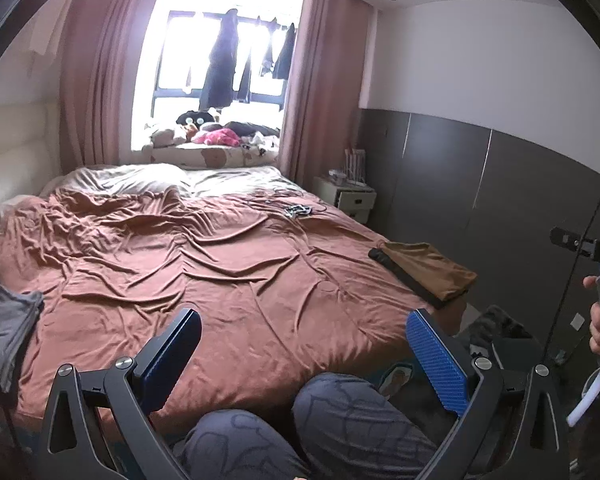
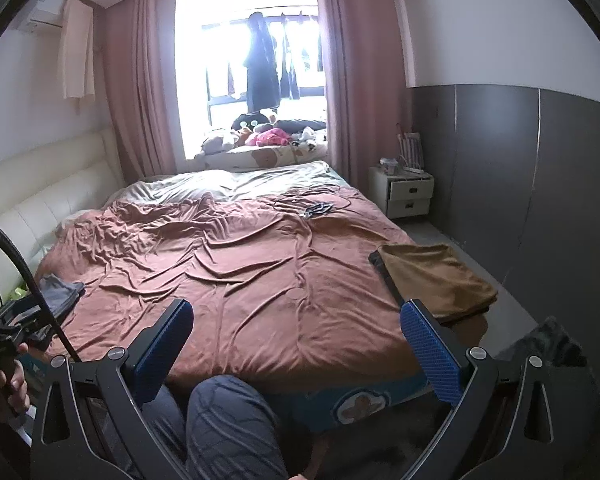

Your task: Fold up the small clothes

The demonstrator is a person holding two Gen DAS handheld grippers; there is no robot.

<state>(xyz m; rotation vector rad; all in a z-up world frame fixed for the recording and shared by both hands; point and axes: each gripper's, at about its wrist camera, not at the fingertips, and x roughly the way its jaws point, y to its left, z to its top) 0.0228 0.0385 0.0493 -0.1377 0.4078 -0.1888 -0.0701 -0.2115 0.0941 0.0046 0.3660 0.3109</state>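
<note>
Both grippers, left gripper (image 1: 300,360) and right gripper (image 2: 296,350), hover with jaws apart and empty over the bed (image 2: 240,272); the folded brown garment (image 2: 436,276) lies at right frame, nearer the right gripper, and a grey garment (image 1: 4,320) at left.

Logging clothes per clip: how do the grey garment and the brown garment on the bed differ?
The brown garment lies flat and squared, apparently folded, at the bed's right edge; the grey garment sits rumpled at the left edge. The brown one has a dark band along one side; the grey one looks plain. Both rest on the rust bedspread, and neither gripper touches them.
</note>
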